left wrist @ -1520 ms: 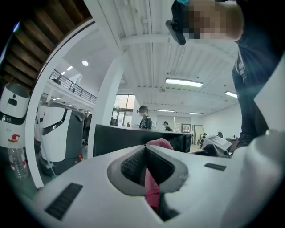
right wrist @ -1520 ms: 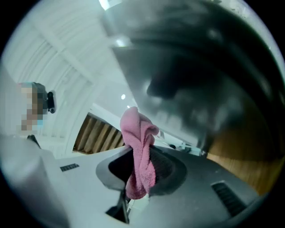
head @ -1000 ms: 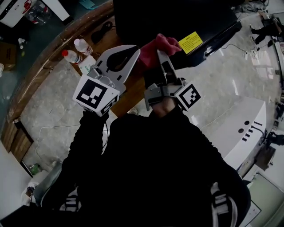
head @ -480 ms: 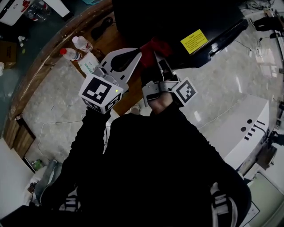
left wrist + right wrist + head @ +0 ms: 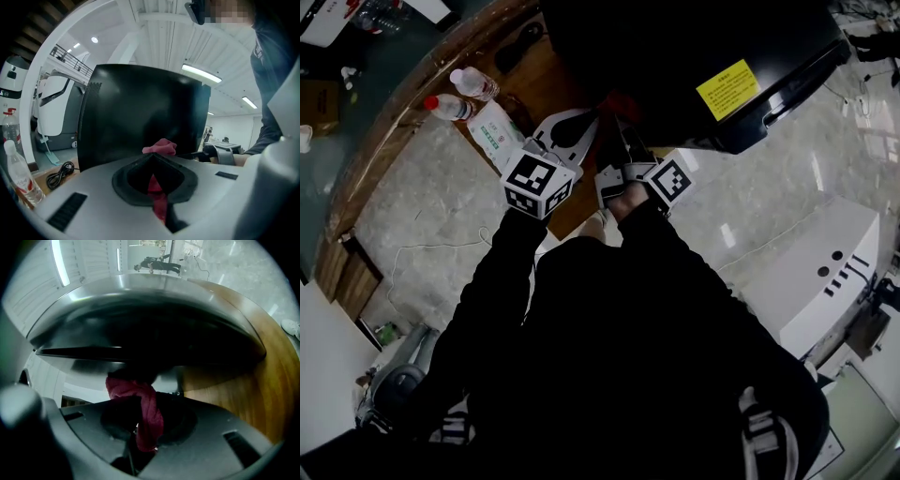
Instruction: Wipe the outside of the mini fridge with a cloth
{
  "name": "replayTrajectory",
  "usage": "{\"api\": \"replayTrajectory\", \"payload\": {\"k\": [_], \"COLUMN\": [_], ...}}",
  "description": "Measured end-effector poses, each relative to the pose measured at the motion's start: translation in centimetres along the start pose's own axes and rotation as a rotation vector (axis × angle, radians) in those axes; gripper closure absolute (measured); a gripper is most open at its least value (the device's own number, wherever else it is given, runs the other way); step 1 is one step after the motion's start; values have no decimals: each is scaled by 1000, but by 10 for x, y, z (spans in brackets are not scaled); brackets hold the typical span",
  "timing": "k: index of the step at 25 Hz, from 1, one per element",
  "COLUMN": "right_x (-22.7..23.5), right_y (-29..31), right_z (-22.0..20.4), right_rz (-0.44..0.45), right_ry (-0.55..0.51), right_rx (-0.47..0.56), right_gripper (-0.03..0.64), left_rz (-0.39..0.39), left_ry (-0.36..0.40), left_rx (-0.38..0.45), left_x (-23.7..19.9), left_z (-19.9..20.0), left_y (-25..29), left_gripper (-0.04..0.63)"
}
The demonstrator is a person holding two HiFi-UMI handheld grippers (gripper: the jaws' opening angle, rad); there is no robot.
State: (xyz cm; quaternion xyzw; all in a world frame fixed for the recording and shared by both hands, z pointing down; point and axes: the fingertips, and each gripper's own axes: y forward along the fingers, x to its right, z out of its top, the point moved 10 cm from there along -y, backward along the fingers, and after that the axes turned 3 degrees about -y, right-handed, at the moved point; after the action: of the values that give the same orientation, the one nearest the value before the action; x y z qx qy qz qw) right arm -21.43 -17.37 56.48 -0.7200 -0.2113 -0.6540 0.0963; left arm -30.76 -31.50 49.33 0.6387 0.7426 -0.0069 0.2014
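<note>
my right gripper (image 5: 617, 127) pinches the red cloth (image 5: 146, 411) against the mini fridge (image 5: 675, 47). my left gripper (image 5: 589, 122) sits just beside, jaws pressed together.

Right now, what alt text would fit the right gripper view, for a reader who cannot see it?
The right gripper has its jaws shut on a red cloth, close to the black fridge above. A wooden table shows at right.

floor (image 5: 431, 206) grey marble | table (image 5: 389, 127) wood | strip lights (image 5: 201, 74) overhead
</note>
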Motion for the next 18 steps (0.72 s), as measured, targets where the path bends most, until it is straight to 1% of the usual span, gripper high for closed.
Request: {"api": "replayTrajectory", "payload": {"k": [3,5,7,9,13,18], "right_x": [24,41,59,81,120,149], "right_y": [6,11,15,17,18,23], "right_z": [-3,-6,-8,-9,-13,-15], "right_rz": [-36,-39,-53,-90,-160,-207], "right_ry": [-2,8,5,-8,-5,-21], "right_rx": [0,2,-1,-8,-16,-31], "right_gripper": [532,532,532,532,532,534], "left_rz": [14,27,49,78,115,117], "left_ry": [6,-1,0,2,-34,-60], "left_rx": [-40,-69,-95,-122,-155,-196], "left_x": [-11,-20,-28,-34,-41,-49], "left_z": [-26,-44,-62,-80,-110,-138], "left_y": [14,20,28,35,47,61], "left_gripper": [589,589,589,589,589,589]}}
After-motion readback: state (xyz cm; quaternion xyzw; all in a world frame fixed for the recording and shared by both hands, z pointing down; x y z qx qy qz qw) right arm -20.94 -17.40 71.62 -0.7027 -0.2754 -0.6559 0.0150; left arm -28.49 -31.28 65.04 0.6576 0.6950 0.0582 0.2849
